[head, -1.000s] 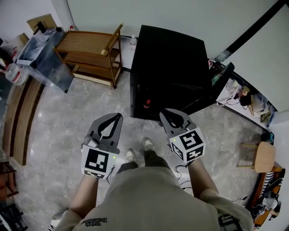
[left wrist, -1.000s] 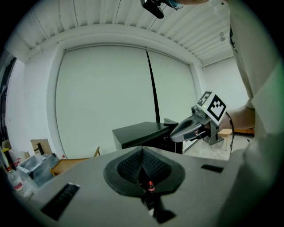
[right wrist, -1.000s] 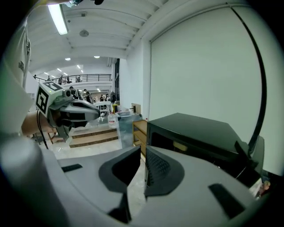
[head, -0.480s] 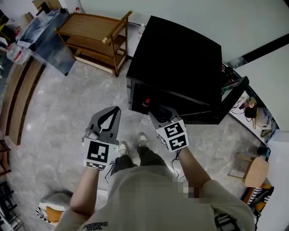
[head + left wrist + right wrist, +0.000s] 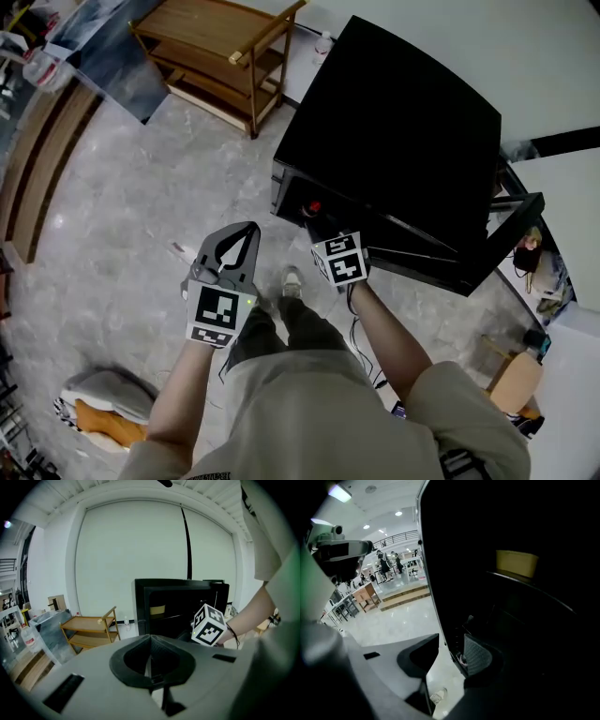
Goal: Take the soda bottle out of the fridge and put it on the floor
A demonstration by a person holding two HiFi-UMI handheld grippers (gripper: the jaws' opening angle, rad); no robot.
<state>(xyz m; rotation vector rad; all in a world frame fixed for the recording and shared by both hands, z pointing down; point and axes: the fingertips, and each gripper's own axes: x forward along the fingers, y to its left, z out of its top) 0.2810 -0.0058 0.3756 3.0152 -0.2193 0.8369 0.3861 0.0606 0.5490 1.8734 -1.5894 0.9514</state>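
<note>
Showing only as a red spot, likely its cap, the soda bottle [image 5: 314,206] sits low at the left of the black box-shaped fridge [image 5: 403,122], probably upright, just beyond the right gripper [image 5: 452,644]. Its jaws are opening, gripping nothing, astride the fridge's left front edge. Farther off, the left gripper [image 5: 246,230] hangs over the grey marble floor [image 5: 141,216], jaws pressed together.

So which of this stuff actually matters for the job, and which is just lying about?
Job: black fridge, open; soda bottle, probably the red spot inside; floor.
Lying about: wooden cart; clear bottle by the wall; wooden stool.
</note>
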